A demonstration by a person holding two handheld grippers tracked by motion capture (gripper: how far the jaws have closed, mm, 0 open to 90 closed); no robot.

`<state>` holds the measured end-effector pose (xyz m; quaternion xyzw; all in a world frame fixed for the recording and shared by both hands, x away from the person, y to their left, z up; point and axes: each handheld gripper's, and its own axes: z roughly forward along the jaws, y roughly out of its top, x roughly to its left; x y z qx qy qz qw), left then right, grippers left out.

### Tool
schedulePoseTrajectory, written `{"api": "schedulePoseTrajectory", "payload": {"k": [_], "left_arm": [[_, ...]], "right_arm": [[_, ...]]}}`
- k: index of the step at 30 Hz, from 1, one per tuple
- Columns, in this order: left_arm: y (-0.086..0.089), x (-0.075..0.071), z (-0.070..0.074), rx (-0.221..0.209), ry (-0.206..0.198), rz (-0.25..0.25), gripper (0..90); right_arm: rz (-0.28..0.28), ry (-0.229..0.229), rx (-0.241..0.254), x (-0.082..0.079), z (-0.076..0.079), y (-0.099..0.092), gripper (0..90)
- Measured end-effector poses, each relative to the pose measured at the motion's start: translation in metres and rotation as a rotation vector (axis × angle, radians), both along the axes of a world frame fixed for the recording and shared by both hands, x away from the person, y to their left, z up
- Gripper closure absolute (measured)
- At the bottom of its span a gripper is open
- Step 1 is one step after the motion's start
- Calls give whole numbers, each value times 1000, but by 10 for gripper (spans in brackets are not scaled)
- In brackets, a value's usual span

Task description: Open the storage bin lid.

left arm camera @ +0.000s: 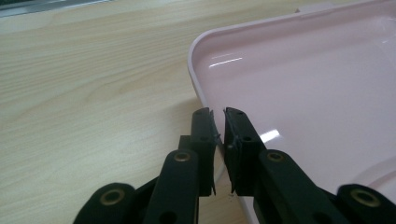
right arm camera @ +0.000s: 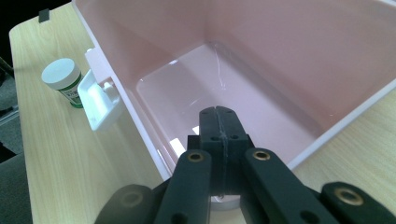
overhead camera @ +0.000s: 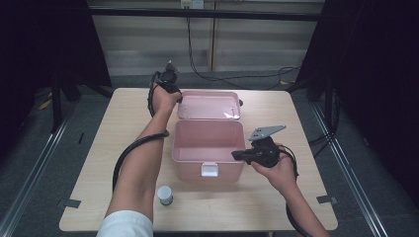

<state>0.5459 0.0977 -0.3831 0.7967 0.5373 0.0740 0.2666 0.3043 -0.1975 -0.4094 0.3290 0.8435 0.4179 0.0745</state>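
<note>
Nearest the person, a small white-capped jar with a green label stands upright on the pale wooden table, just left of and nearer than the pink plastic box. The box sits mid-table, empty, its white front latch facing the person.

At the box's right wall the right gripper hangs over the rim, pointing into the hollow. In the right gripper view its jaws are pressed together; something pale shows beneath them, but whether it is pinched I cannot tell.

Farther off, the box's pink lid lies thrown back flat on the table. The left gripper is at the lid's far left corner, and the left gripper view shows its jaws clenched on the lid's thin rim.

My guess is the lid is being held open for loading. The next move likely calls for fetching the jar and setting it inside, keeping clear of the near wall and latch.
</note>
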Motion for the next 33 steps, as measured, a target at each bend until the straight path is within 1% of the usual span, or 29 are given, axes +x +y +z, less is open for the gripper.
{"api": "schedulePoseTrajectory", "payload": {"k": [2,3,5,6,9,11,12,14,18,19,21,22,24,29,30,33], "left_arm": [[0,-1,1,4,6,-3,787],[0,-2,1,9,1,-3,773],[1,-4,4,10,-9,4,715],[2,-5,4,7,-4,4,710],[4,-7,8,-1,-9,3,660],[6,-9,9,2,-9,-2,625],[7,-11,10,-1,-11,3,607],[9,-12,10,-3,-5,-1,564],[13,-18,13,-3,-12,11,506],[15,-19,14,4,-16,5,492],[17,-22,15,9,-11,8,458],[19,-23,16,19,-15,2,451],[20,-26,16,17,-13,5,431],[26,-31,16,28,-8,3,408],[26,-32,15,25,-11,4,400],[29,-35,15,26,-4,-5,387]], "right_arm": [[0,-1,-1,0,0,0,900],[-2,-2,-2,0,0,0,900],[-2,-2,-3,0,0,1,900],[-2,-3,-4,0,0,1,900],[-3,-3,-3,-1,0,1,900],[-5,-3,-2,-1,0,1,900],[-6,-3,-2,-1,0,1,900],[-5,-3,-5,-1,0,1,900],[-12,-7,0,-1,0,1,900],[-13,-6,3,-1,0,1,900],[-15,-4,9,0,0,1,894],[-17,-6,9,0,0,1,892],[-23,-6,12,0,0,1,878],[-33,-15,17,-1,1,1,831],[-39,-17,30,-1,2,0,818],[-45,-22,40,-2,5,-2,791]]}}
